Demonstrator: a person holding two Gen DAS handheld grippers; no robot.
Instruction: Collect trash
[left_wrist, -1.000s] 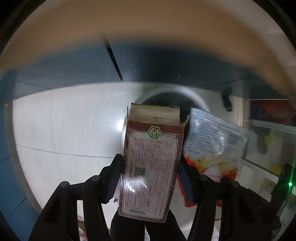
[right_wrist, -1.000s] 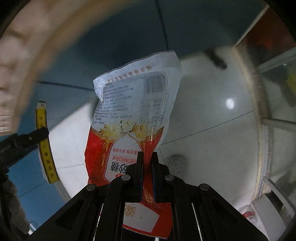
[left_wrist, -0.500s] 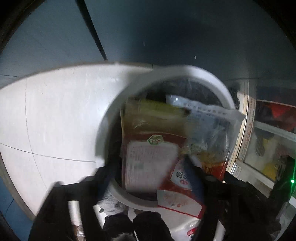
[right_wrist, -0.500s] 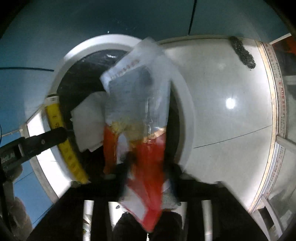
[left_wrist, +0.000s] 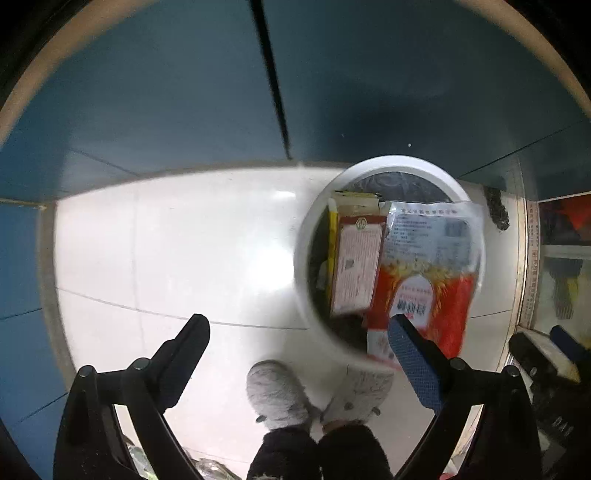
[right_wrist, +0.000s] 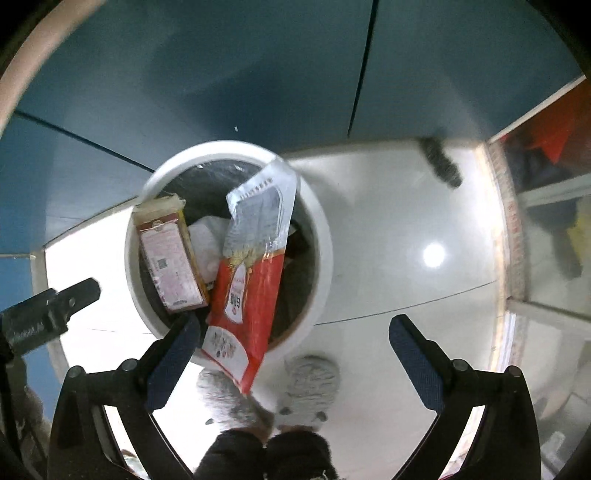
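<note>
Over the bin, your box and bag sit loose; both claws, left and right, are opening, pinching nothing.

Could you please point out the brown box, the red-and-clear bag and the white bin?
brown box (left_wrist: 356, 264), left wrist view, printed face
red-and-clear bag (right_wrist: 251, 291), right wrist view, red part
white bin (right_wrist: 321, 236), right wrist view, rim

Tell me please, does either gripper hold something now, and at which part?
Nothing is held. The left gripper and right gripper are both opening, nothing between their pads. The brown box and red-and-white bag are at the white bin.
</note>
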